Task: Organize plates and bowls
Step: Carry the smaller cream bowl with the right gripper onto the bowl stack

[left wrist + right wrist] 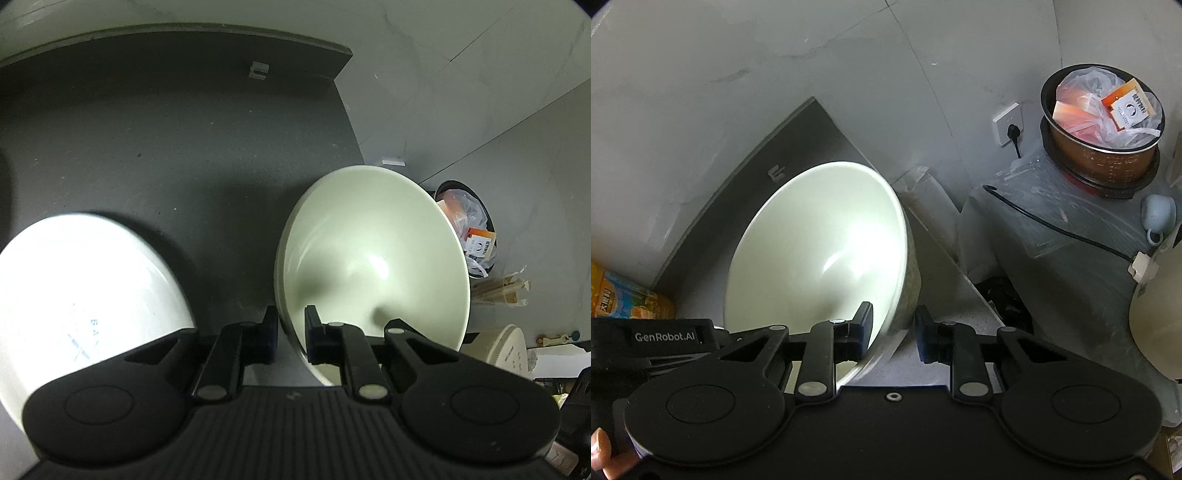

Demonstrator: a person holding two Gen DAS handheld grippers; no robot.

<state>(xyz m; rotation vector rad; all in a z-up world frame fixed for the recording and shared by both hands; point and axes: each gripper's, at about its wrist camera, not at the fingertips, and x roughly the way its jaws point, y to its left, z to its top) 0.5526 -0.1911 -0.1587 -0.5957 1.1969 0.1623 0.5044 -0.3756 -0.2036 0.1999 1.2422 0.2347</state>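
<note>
Up close, left wrist view: left gripper [290, 334] straddles the near rim of a pale green bowl [373, 254], one finger outside, one inside. Whether the pads press the rim, cannot tell. Bowl tilted, mouth toward the camera, at 3 o'clock over the edge of a dark grey table [166, 147]. A white bowl [85, 291] with faint blue print sits at 8 o'clock, apart from the green one.

Right wrist view: right gripper [893, 334] has its fingers apart, the left finger inside the pale green bowl [820, 251], the right finger outside and clear of the wall; a gap shows on that side. Bowl fills the 10 o'clock centre, tilted. The left gripper body, marked GenRobot.AI [665, 336], lies at 8 o'clock.

Surroundings: a bin with a plastic bag [1102, 122] at 2 o'clock, a wall socket [1008, 123] just beside it, an orange drink pack [624, 299] at 9 o'clock.
</note>
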